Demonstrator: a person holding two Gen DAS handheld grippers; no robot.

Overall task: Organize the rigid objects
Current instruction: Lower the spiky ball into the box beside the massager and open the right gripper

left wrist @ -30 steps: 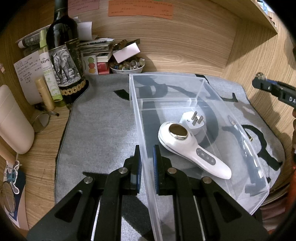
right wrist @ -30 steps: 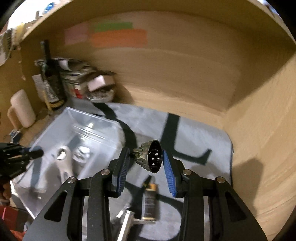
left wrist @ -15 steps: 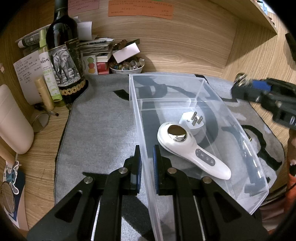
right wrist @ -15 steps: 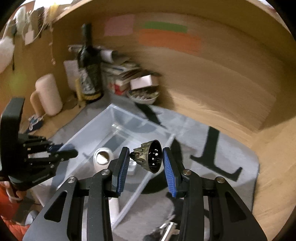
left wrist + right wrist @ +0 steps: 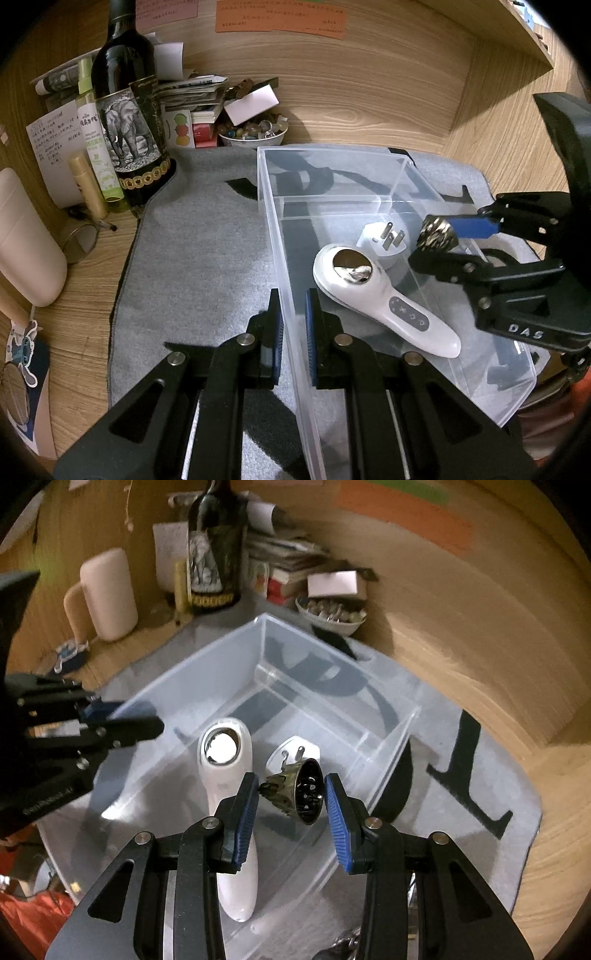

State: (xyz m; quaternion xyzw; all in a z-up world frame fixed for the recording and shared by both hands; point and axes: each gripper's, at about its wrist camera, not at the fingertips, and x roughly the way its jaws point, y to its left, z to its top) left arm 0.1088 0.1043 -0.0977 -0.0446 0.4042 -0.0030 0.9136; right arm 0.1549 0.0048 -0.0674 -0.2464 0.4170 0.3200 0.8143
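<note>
A clear plastic bin [image 5: 406, 162] [image 5: 266, 624] sits on a grey mat. Inside lie a white handheld device [image 5: 384, 302] [image 5: 229, 775] and a white plug adapter [image 5: 384, 240] [image 5: 295, 749]. My left gripper [image 5: 293, 325] is shut on the bin's near left wall. My right gripper [image 5: 291, 794] is shut on a small metal crown-shaped cap [image 5: 295, 790] and holds it above the bin's interior, over the adapter. The cap also shows in the left wrist view [image 5: 437, 232], with the right gripper [image 5: 439, 238] coming in from the right.
A wine bottle [image 5: 129, 122] [image 5: 214, 557], a green spray bottle [image 5: 98, 147], a bowl of stones [image 5: 253, 133] [image 5: 332, 613], stacked books and papers stand at the back left. A cream mug [image 5: 107, 594] stands left. Wooden walls close in behind and right.
My right gripper has carried the metal cap leftward from over the mat to above the bin's interior. My left gripper has stayed clamped on the bin wall.
</note>
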